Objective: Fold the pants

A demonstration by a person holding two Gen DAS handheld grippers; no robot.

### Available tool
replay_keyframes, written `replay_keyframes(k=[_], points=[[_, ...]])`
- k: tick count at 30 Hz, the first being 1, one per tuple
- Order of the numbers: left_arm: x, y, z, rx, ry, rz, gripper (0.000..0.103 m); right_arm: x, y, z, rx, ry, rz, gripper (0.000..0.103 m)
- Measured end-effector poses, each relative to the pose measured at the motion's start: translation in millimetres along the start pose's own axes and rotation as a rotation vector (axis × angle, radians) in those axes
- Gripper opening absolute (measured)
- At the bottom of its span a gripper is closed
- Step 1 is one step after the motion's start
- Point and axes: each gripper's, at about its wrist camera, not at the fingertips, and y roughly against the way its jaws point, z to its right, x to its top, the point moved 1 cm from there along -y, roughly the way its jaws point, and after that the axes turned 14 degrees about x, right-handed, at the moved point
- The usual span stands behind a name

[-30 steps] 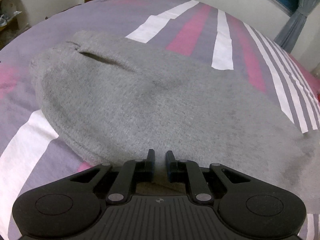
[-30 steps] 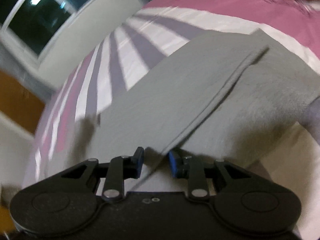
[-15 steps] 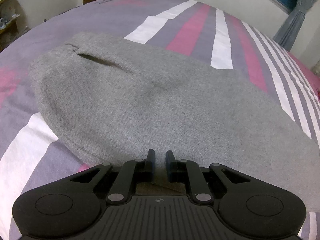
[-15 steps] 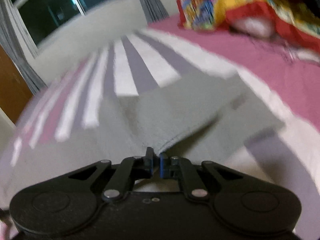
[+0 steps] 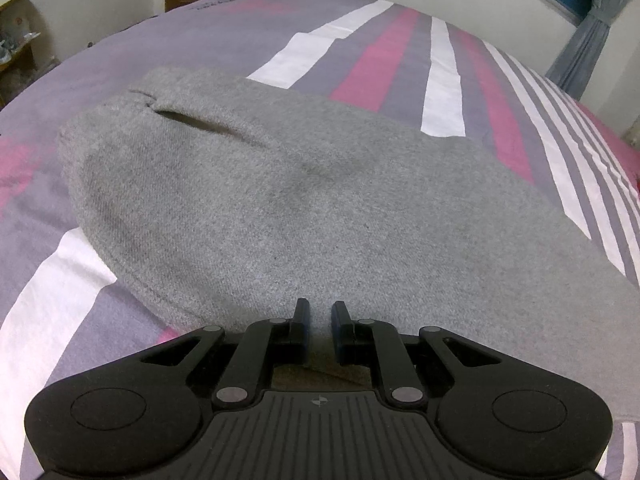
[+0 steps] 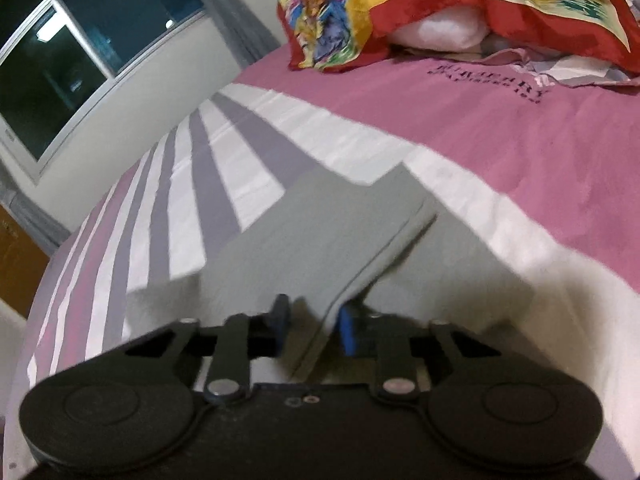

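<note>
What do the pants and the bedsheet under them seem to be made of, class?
Pants: likely fleecy knit cotton blend, matte; fine heathered grey weave, soft rounded edges.
Bedsheet: probably smooth woven cotton or polyester, matte; flat printed stripes, faint creases.

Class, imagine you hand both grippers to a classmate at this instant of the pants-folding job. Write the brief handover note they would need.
Left gripper: jaws slightly apart, resting at the near edge of the grey pants, apparently gripping nothing.
Right gripper: open, jaws straddling a fabric edge of the pants without pinching it.
Pants: lying on the striped bedspread, pocket slit on top at the left end; the right wrist view shows one layer lying over another. A colourful pillow sits further up the bed.
Done: pants seem folded leg over leg.
Left: probably grip the ends and fold across the length, then smooth.
</note>
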Motion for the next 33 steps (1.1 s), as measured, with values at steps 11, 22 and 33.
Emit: replay_keyframes(k=[11, 22, 33], points=[[-1, 0, 2, 0.006, -0.005, 0.005, 0.012, 18, 38, -3, -0.064, 0.160, 0.072, 0.005], [-1, 0, 3, 0.009, -0.010, 0.013, 0.012, -6, 67, 35, -0.077, -0.004, 0.029, 0.023], [-1, 0, 2, 0.005, -0.014, 0.015, 0.012, -5, 59, 72, 0.020, -0.315, 0.083, 0.037]])
